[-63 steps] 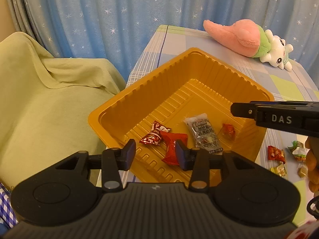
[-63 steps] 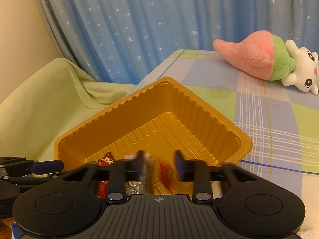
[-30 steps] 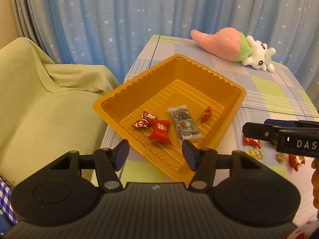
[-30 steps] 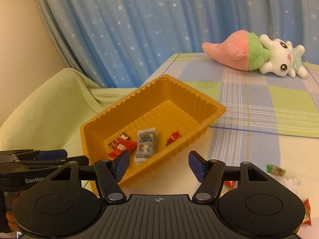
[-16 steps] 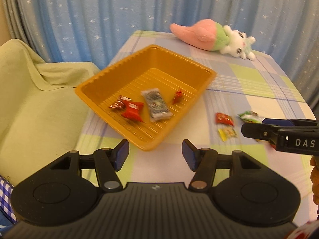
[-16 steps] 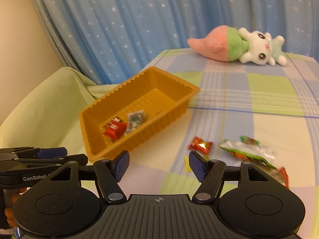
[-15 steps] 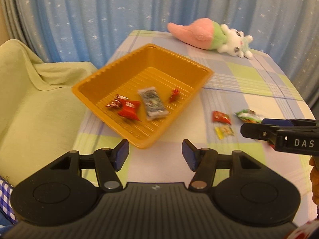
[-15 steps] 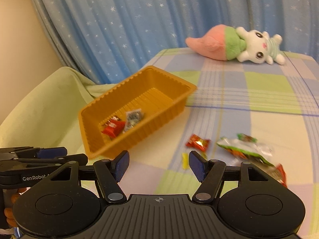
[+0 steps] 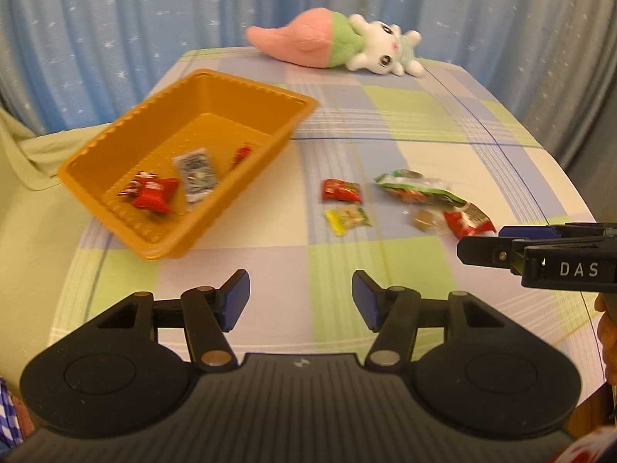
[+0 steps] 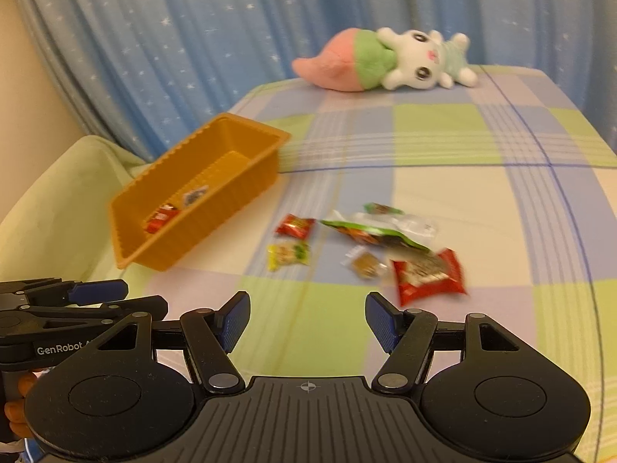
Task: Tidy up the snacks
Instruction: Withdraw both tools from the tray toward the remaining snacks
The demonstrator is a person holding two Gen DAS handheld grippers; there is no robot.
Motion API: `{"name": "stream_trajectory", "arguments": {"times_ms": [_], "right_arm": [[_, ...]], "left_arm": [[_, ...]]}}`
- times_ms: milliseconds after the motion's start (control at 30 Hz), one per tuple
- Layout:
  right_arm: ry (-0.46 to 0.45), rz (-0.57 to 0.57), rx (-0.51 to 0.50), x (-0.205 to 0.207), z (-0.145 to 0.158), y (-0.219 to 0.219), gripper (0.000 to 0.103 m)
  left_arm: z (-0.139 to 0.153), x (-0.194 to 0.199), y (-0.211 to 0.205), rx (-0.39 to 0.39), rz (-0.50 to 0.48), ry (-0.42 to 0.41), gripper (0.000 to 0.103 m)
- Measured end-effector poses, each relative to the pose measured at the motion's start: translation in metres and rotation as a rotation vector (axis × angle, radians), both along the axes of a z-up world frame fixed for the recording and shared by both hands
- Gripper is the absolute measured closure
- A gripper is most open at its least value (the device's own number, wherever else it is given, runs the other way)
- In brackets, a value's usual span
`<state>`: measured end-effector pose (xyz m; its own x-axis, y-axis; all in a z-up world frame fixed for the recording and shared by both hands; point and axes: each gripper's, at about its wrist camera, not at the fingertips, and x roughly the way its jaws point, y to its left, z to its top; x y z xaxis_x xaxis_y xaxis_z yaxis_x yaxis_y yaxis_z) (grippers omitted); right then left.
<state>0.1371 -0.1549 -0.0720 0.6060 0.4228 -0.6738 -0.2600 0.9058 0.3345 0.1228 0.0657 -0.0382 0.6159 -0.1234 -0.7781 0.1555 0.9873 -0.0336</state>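
Both grippers have withdrawn from the orange tray [image 9: 185,247], which holds four snacks. The left gripper [image 9: 300,294] and right gripper [image 10: 306,321] are released and empty. Five loose snacks [image 10: 426,274] remain on the tabletop [image 9: 405,123], requiring transfer.

Both claws, left [image 9: 300,296] and right [image 10: 307,321], have pulled back from the orange tray [image 9: 115,146], now spread wide.
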Motion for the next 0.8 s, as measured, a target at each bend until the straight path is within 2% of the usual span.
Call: {"name": "stream_trajectory", "arguments": {"times_ms": [367, 800], "right_arm": [[0.044, -0.099, -0.001, -0.004, -0.012, -0.041, 0.037], [0.082, -0.162, 0.003, 0.010, -0.021, -0.059, 0.037]], "left_arm": [[-0.021, 0.015, -0.033, 0.041, -0.095, 0.002, 0.047], [-0.047, 0.055, -0.050, 0.130, -0.158, 0.004, 0.048]]}}
